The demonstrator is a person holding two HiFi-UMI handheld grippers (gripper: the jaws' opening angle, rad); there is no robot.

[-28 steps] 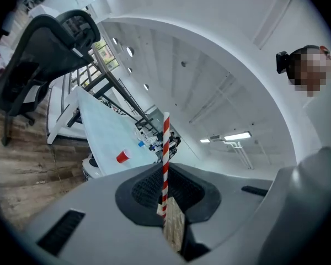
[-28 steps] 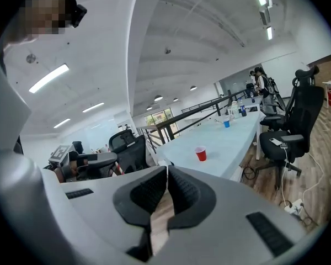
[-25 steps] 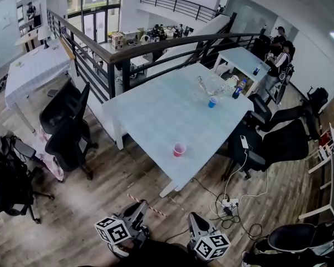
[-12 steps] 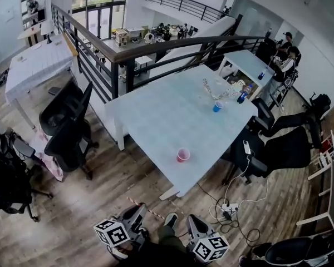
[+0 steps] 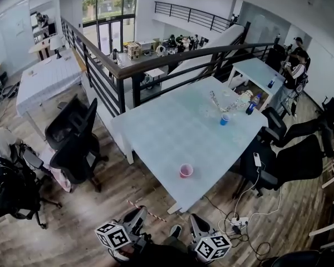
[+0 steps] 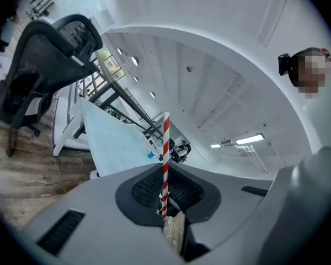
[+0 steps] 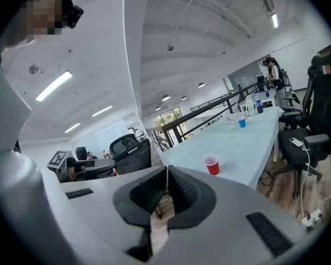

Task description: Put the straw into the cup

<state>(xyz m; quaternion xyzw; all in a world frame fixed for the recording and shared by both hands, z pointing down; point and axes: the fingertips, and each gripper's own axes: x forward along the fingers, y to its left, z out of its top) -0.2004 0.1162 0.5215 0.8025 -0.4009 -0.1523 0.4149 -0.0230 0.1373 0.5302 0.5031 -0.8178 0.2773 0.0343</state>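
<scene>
My left gripper clamps the straw; my right gripper has its jaws together, empty. The cup stands well off on the tabletop, so I should step close, then aim the straw's end into its mouth.

Bright, even ceiling light; sharp pictures, strong fisheye bending and dark corners.
</scene>
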